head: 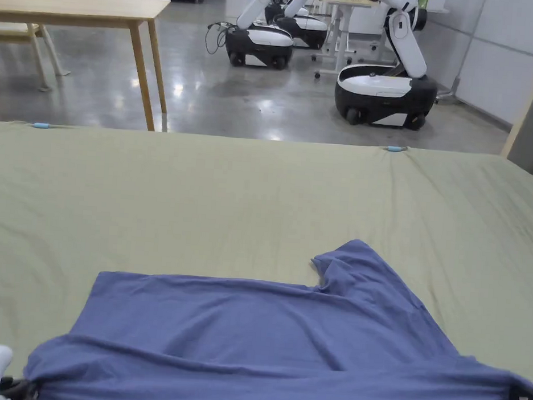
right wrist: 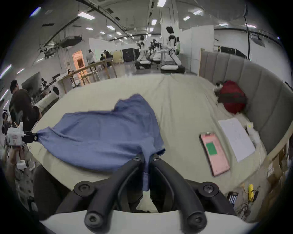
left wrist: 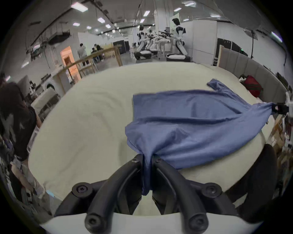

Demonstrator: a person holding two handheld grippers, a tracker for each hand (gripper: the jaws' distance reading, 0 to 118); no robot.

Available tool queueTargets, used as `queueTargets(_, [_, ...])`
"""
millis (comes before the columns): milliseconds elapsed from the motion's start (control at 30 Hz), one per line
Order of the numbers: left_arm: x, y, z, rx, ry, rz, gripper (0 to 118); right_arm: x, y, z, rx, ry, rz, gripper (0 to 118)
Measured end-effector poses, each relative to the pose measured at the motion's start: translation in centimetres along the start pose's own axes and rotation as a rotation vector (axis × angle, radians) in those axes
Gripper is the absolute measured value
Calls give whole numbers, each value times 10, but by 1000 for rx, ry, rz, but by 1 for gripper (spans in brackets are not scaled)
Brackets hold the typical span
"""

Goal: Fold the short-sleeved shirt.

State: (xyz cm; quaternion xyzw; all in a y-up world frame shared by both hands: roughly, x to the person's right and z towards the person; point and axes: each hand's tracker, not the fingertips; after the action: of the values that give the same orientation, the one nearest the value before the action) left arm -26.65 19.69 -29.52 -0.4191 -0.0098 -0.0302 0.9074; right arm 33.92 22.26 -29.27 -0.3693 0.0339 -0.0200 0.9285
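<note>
Here both grippers, left gripper [left wrist: 146, 159] and right gripper [right wrist: 146, 158], clamp the blue shirt [head: 261, 346]; writing seemingly illegible.

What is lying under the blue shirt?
The blue shirt lies on the pale green bedsheet, and nothing shows at its edges. The left gripper and right gripper pinch its near corners. Anything beneath the cloth is covered.

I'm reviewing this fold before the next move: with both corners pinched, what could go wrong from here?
1. Each hand-held gripper, left and right, pinches only a bunched corner of the blue shirt; a hard pull might slip it free.
2. The far sleeve lies crumpled, so a fold could trap creases.
3. Dragging might wrinkle the bed sheet.
</note>
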Motion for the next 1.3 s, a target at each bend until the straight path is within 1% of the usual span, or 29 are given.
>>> queueTargets(67, [-4, -16, -14, -34, -26, 43, 8, 3, -19, -20, -60, -8, -35, 6])
queueTargets(100, [-5, -22, -17, -9, -43, 77, 8, 14, -28, -38, -90, 0, -62, 6])
queueTargets(133, [-5, -25, -18, 46, -56, 100, 8, 16, -33, -43, -103, -4, -94, 7])
queueTargets(167, [-6, -28, -14, 82, -47, 102, 13, 17, -36, -43, -84, -7, -118, 12])
queueTargets(200, [-4, -28, -7, 73, 32, 98, 48, 16, -39, -39, -37, -11, -129, 33])
queueTargets(233, [-1, -28, 0, 84, 100, 88, 87, 13, -38, -32, 16, -27, -123, 56])
queueTargets(267, [1, -30, 11, 148, 107, 75, 107, 6, -36, -25, 52, -59, -94, 74])
queueTargets(300, [5, -29, 21, 223, 101, 76, 111, -2, -31, -19, 91, -76, -73, 80])
queueTargets(333, [10, -23, 27, 275, 96, 84, 111, -11, -26, -14, 144, -61, -78, 80])
queueTargets(367, [18, -14, 30, 297, 105, 85, 111, -21, -19, -9, 208, -31, -92, 82])
queueTargets(400, [28, -6, 32, 330, 98, 73, 111, -34, -11, -8, 269, 11, -96, 88])
queueTargets(433, [37, 3, 32, 361, 90, 63, 111, -49, -4, -9, 312, 29, -84, 94])
queueTargets(500, [59, 21, 25, 411, 83, 30, 111, -84, 10, -20, 365, 30, -9, 99])
queueTargets(567, [75, 31, 9, 413, 85, 15, 111, -117, 19, -33, 379, 2, 51, 99])
queueTargets(600, [83, 36, 3, 415, 93, 4, 109, -132, 22, -40, 370, 9, 69, 99])
queueTargets(633, [88, 39, -2, 408, 103, -12, 103, -143, 24, -45, 370, 20, 73, 96])
queueTargets(667, [91, 38, -12, 396, 111, -29, 81, -151, 24, -49, 361, 26, 75, 80])
queueTargets(700, [93, 37, -14, 400, 97, -37, 16, -156, 24, -52, 357, 48, 72, 34])
queueTargets(733, [92, 38, -17, 398, 69, -40, 0, -160, 23, -53, 357, 56, 64, 7])
queueTargets(800, [91, 34, -26, 389, 45, -66, 0, -162, 17, -57, 370, 40, 56, 6])
queueTargets(867, [80, 38, -38, 328, 23, -45, 0, -158, 18, -60, 323, 89, 66, 6])
queueTargets(967, [62, 54, -61, 287, 59, -39, 0, -149, 17, -61, 318, 91, 54, 6])
queueTargets(1067, [41, 87, -94, 260, 92, -36, 0, -141, 20, -65, 301, 75, 54, 6])
queueTargets(1100, [31, 100, -111, 228, 110, -30, 5, -136, 21, -68, 291, 77, 50, 6])
queueTargets(1133, [21, 113, -129, 193, 107, -28, 26, -133, 21, -70, 283, 72, 46, 6])
queueTargets(1167, [11, 127, -151, 146, 100, -20, 67, -129, 22, -73, 274, 61, 45, 6])
queueTargets(1200, [5, 141, -169, 98, 108, -13, 118, -124, 23, -76, 264, 46, 45, 6])
queueTargets(1233, [-4, 147, -181, 190, 98, 14, 117, -119, 24, -79, 256, 36, 44, 6])
queueTargets(1300, [-17, 173, -220, 83, 171, 11, 118, -106, 28, -87, 232, 12, 42, 6])
